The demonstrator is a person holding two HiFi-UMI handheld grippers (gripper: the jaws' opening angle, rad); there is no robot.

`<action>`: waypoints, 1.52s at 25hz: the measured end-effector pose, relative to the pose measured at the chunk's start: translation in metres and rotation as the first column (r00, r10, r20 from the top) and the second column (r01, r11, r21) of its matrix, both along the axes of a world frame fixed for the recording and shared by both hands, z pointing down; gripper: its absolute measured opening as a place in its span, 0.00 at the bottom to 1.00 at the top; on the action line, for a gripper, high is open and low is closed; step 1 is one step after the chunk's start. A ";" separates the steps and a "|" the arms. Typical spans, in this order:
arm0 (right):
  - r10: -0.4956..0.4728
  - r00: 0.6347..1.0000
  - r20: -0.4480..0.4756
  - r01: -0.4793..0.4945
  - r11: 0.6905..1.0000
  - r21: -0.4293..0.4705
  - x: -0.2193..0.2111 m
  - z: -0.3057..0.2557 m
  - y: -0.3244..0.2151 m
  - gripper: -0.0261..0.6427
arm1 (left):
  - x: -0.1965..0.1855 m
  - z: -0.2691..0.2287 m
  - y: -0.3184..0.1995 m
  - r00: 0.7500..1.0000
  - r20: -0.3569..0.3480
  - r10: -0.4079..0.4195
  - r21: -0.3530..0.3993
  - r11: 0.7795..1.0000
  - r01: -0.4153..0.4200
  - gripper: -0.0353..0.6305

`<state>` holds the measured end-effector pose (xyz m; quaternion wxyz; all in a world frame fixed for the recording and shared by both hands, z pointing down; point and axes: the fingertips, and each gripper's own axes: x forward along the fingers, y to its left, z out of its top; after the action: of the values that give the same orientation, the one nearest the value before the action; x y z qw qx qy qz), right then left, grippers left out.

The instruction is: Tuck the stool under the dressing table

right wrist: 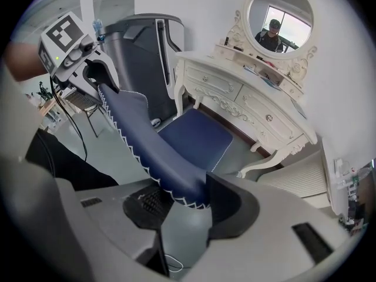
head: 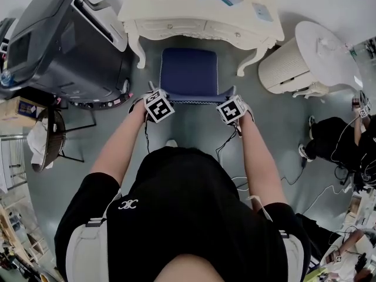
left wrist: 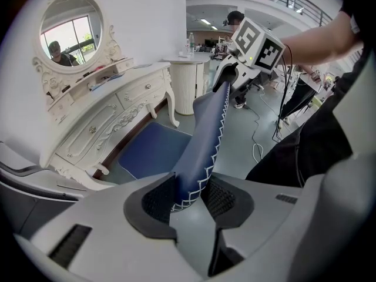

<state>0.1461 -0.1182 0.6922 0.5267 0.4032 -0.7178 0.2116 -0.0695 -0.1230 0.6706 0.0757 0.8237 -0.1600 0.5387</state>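
The blue padded stool (head: 189, 72) stands on the grey floor with its seat partly under the cream dressing table (head: 200, 25). Its low back rim (left wrist: 205, 134), blue with white zigzag stitching, runs between my two grippers. My left gripper (left wrist: 191, 195) is shut on the left end of the rim, and in the head view it (head: 157, 97) sits at the stool's near left corner. My right gripper (right wrist: 179, 201) is shut on the right end of the rim (right wrist: 147, 145), at the near right corner (head: 232, 101). The seat (right wrist: 197, 137) lies ahead of both grippers, toward the table's drawers (right wrist: 247, 98).
A white ribbed drum-shaped stand (head: 294, 63) is right of the table's right leg. A large dark machine (head: 64, 46) stands close on the left, with a black chair (head: 53, 137) near it. Cables (head: 305, 175) trail on the floor at right, where a person (head: 335, 140) sits.
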 end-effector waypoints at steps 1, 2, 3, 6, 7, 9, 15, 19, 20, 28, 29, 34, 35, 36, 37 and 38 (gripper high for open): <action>0.009 1.000 -0.004 -0.009 1.000 -0.006 0.001 0.000 0.000 0.28 | 0.001 0.000 -0.001 1.000 -0.001 0.003 -0.004 1.000 -0.003 0.26; 0.017 1.000 -0.006 -0.017 1.000 -0.011 0.001 0.000 0.000 0.28 | 0.001 0.000 -0.002 1.000 -0.002 0.008 -0.009 1.000 -0.008 0.25; 0.022 1.000 -0.004 -0.022 1.000 -0.012 0.002 0.001 -0.002 0.28 | 0.002 0.000 -0.003 1.000 -0.002 0.014 -0.013 1.000 -0.014 0.26; 0.046 0.999 -0.013 -0.046 0.999 0.005 0.005 0.001 -0.007 0.28 | 0.005 0.000 -0.007 1.000 -0.010 0.025 -0.019 1.000 -0.025 0.26; 0.056 0.998 -0.021 -0.056 0.998 0.007 0.007 0.001 -0.008 0.28 | 0.006 0.000 -0.009 1.000 -0.014 0.027 -0.018 0.999 -0.027 0.26; 0.070 0.997 -0.034 -0.069 0.998 0.007 0.011 0.001 -0.013 0.29 | 0.008 0.000 -0.014 0.999 -0.024 0.028 -0.014 0.999 -0.029 0.26; 0.058 0.997 -0.046 -0.058 0.998 -0.009 0.013 0.001 -0.025 0.29 | 0.011 -0.001 -0.028 0.999 -0.035 0.040 -0.007 0.999 -0.040 0.26; 0.080 0.996 -0.048 -0.078 0.997 0.026 0.015 0.000 -0.043 0.29 | 0.013 -0.001 -0.047 0.999 -0.036 0.032 0.035 0.999 -0.031 0.25; 0.078 0.996 -0.052 -0.076 0.997 0.031 0.015 -0.001 -0.049 0.29 | 0.013 -0.001 -0.053 0.999 -0.035 0.035 0.039 0.999 -0.034 0.25; 0.050 0.996 -0.070 -0.048 0.999 0.024 0.025 0.000 -0.098 0.28 | 0.023 0.000 -0.104 0.999 -0.019 0.025 0.034 0.999 -0.025 0.25; 0.045 0.996 -0.071 -0.044 0.999 0.019 0.027 0.000 -0.105 0.28 | 0.025 0.000 -0.111 1.000 -0.015 0.026 0.032 0.999 -0.025 0.25; 0.040 0.997 -0.068 -0.039 0.999 0.025 0.036 0.001 -0.138 0.28 | 0.033 0.001 -0.143 1.000 -0.005 0.005 0.037 0.999 -0.005 0.25; 0.042 0.997 -0.067 -0.040 0.999 0.026 0.038 0.002 -0.144 0.28 | 0.035 0.001 -0.149 1.000 0.000 0.002 0.043 0.999 -0.002 0.25; 0.044 0.997 -0.066 -0.042 0.999 0.028 0.038 0.001 -0.149 0.28 | 0.036 0.001 -0.154 1.000 0.006 0.001 0.047 0.999 -0.001 0.25; 0.046 0.997 -0.065 -0.044 0.999 0.030 0.039 0.001 -0.154 0.28 | 0.037 0.001 -0.159 1.000 0.013 0.001 0.048 0.999 -0.002 0.25; 0.047 0.997 -0.064 -0.045 0.998 0.032 0.040 0.001 -0.158 0.28 | 0.038 0.000 -0.164 1.000 0.020 0.001 0.047 0.999 -0.002 0.25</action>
<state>0.1865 -0.2765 0.6932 0.5383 0.4343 -0.6941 0.1996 -0.0320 -0.2869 0.6711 0.0543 0.8200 -0.1727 0.5430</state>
